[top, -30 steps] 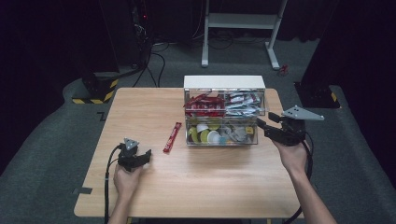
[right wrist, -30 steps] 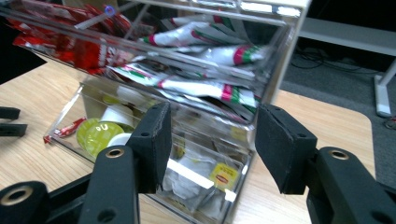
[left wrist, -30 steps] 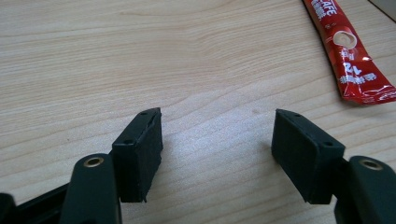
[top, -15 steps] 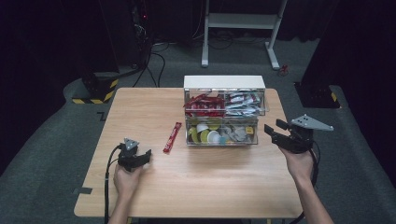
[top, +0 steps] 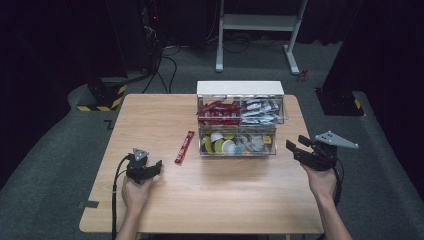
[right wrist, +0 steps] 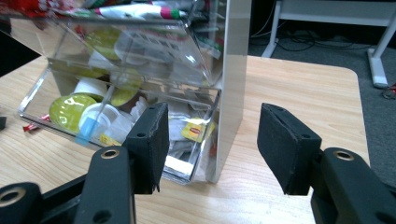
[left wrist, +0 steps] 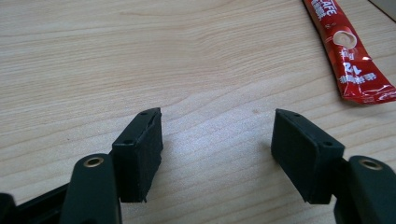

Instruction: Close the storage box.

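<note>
Red sachet [top: 184,147] lies flat on the tabletop [top: 240,200], just left of the clear organiser box [top: 240,120] and apart from it, its long axis running from the box's near-left corner back toward the box's upper tier. Left tool [top: 146,170] rests near and to the left of the sachet's near end, jaws spread and empty; in the left gripper view the sachet [left wrist: 350,60] sits ahead and to the right of the jaws. Right tool [top: 303,151] hovers off the box's right end wall [right wrist: 233,88], jaws spread, just opened wider, nothing between them. Judgement: the left tool is nearer the sachet and must swing right to straddle it across its narrow width.
</note>
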A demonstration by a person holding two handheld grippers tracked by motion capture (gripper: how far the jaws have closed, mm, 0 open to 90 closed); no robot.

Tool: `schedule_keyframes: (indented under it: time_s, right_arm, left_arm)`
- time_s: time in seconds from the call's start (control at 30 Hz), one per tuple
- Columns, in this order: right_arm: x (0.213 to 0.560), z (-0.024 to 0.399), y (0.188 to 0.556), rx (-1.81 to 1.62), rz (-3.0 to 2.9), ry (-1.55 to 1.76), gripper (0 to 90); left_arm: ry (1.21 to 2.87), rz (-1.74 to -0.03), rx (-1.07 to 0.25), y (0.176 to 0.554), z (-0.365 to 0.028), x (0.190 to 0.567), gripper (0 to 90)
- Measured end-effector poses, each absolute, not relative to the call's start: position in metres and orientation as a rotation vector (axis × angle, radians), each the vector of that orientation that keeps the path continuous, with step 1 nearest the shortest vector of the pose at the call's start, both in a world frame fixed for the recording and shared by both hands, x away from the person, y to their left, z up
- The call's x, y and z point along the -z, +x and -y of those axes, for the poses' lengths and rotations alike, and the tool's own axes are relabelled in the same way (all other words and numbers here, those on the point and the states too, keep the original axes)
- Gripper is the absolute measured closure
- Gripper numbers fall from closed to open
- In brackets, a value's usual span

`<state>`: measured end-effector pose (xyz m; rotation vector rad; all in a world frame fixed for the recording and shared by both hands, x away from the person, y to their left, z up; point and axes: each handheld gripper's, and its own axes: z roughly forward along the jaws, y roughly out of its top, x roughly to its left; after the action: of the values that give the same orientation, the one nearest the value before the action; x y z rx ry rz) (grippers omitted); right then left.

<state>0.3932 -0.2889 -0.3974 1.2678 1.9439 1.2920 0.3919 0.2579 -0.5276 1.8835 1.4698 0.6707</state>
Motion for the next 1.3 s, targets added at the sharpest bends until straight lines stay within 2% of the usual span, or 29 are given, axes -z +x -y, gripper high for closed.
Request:
schedule_keyframes:
  time_s: [1.3]
  right_arm:
    - [0.477,0.284,0.415,-1.059,-2.037,1.46,47.7]
  left_arm:
    - [1.881,-1.472,-0.67,0.392,-0.258,0.528,33.9]
